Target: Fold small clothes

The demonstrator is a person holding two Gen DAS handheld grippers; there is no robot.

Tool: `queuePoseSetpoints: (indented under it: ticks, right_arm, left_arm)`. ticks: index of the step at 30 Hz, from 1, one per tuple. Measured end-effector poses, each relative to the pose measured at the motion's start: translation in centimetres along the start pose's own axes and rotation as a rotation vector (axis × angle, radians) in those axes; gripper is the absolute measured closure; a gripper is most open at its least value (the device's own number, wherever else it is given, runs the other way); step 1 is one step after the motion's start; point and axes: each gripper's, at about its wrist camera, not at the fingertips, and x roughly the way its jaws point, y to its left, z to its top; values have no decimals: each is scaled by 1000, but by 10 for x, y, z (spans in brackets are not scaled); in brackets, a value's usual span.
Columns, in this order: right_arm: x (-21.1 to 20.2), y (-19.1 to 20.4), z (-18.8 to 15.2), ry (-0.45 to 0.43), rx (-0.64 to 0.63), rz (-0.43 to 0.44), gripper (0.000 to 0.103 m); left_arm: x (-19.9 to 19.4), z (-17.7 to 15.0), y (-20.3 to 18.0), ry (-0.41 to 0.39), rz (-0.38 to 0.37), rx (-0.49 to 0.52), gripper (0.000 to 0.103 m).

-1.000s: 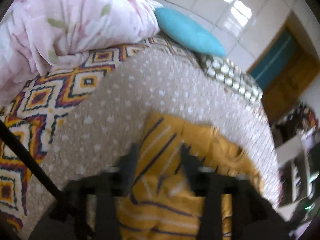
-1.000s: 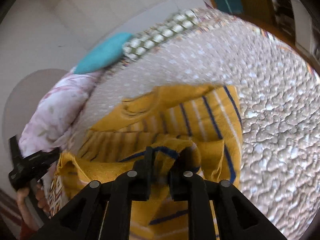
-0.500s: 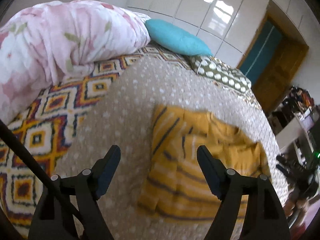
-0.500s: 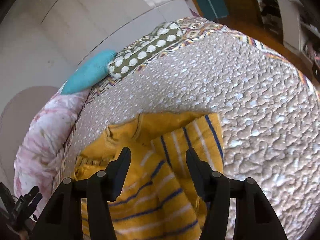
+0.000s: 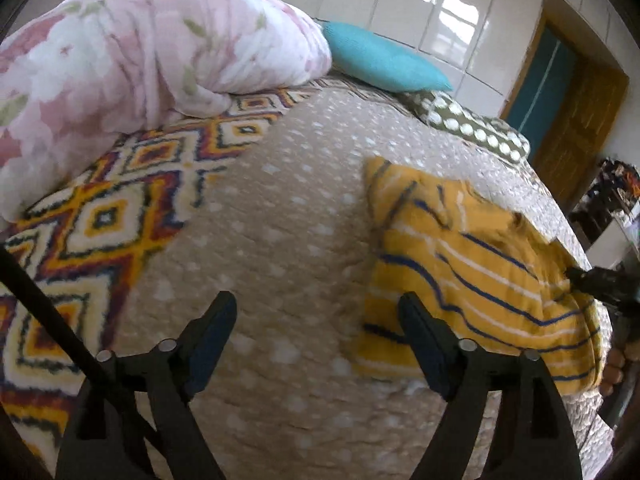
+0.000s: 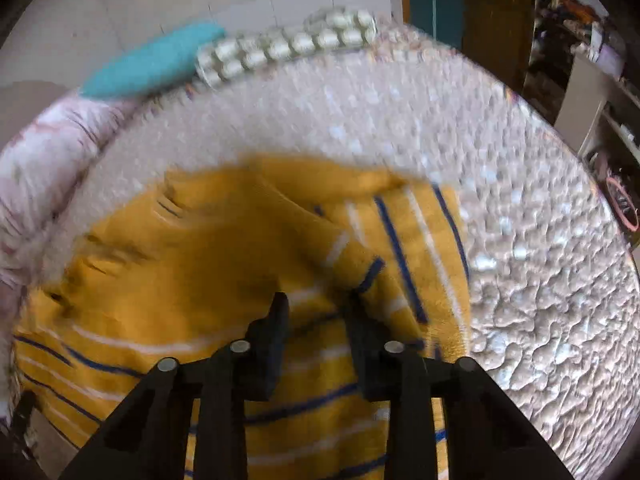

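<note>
Yellow striped top (image 6: 224, 280) lies part-folded on the beige dotted bedspread (image 5: 280, 216), toward its right side in the left wrist view. Right gripper (image 6: 316, 308) is down on the cloth, jaws just closing to a narrow gap around a raised fold; can't confirm the pads are pinching yet. Left gripper (image 5: 316, 320) has been opening, now wide, empty, over bare bedspread just left of the garment. Step looks like re-gripping for the next fold: right needs a firm pinch, left needs to reach the near hem. Around: patterned blanket (image 5: 100, 216), pink floral duvet (image 5: 140, 52), teal pillow (image 5: 380, 64), dotted pillow (image 5: 472, 128). Nothing blocks the fold.
</note>
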Motion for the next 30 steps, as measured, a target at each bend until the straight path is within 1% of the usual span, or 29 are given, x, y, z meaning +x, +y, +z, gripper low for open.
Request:
queuePoseSetpoints:
  ticks: [3, 5, 7, 9, 11, 15, 16, 17, 18, 19, 20, 22, 23, 24, 25, 26, 28, 30]
  right_arm:
    - [-12, 58, -4, 5, -114, 138, 71]
    - [-10, 103, -11, 41, -202, 230, 72]
    - [1, 142, -19, 76, -287, 277, 72]
    - [19, 184, -28, 106, -385, 245, 72]
    - [41, 213, -27, 111, -443, 181, 72]
    - [87, 250, 0, 122, -453, 89, 72]
    - [95, 256, 4, 138, -460, 66, 72]
    - [103, 264, 7, 155, -484, 23, 72]
    - [106, 273, 6, 149, -498, 6, 72]
    - [99, 278, 7, 129, -507, 8, 72]
    - [88, 277, 10, 97, -497, 45, 71]
    - [61, 268, 9, 61, -454, 115, 70]
    - [41, 262, 2, 44, -441, 160, 70]
    - [27, 258, -6, 35, -451, 193, 70]
    - [12, 258, -16, 28, -483, 221, 70]
    - [-5, 259, -33, 22, -545, 244, 70]
    - [-26, 264, -64, 16, -660, 265, 70]
    - [-40, 269, -102, 18, -803, 277, 70]
  left_arm:
    - [-7, 2, 20, -47, 32, -22, 21]
    - [-11, 3, 29, -62, 27, -31, 21]
    - [-17, 4, 36, -76, 5, -17, 21]
    - [-23, 5, 42, -105, 1, -6, 21]
    - [-25, 4, 46, -120, 18, 2, 20]
    - [-19, 2, 57, -82, 2, -7, 20]
    - [-16, 3, 61, -65, -7, -19, 20]
    - [-14, 3, 65, -56, -17, -34, 20]
    - [-14, 4, 72, -47, -25, -62, 20]
    - [-13, 5, 76, -41, -32, -80, 20]
    - [-13, 6, 80, -33, -46, -102, 20]
    - [-14, 8, 90, -12, -83, -148, 20]
    - [-15, 9, 94, -8, -86, -170, 20]
    - [-17, 10, 99, -8, -75, -190, 20]
    - [-18, 11, 103, -11, -61, -207, 20]
    - [-20, 12, 106, -15, -55, -220, 20]
    - [-23, 13, 112, -27, -44, -243, 20]
    - [-28, 12, 115, -35, -25, -254, 20]
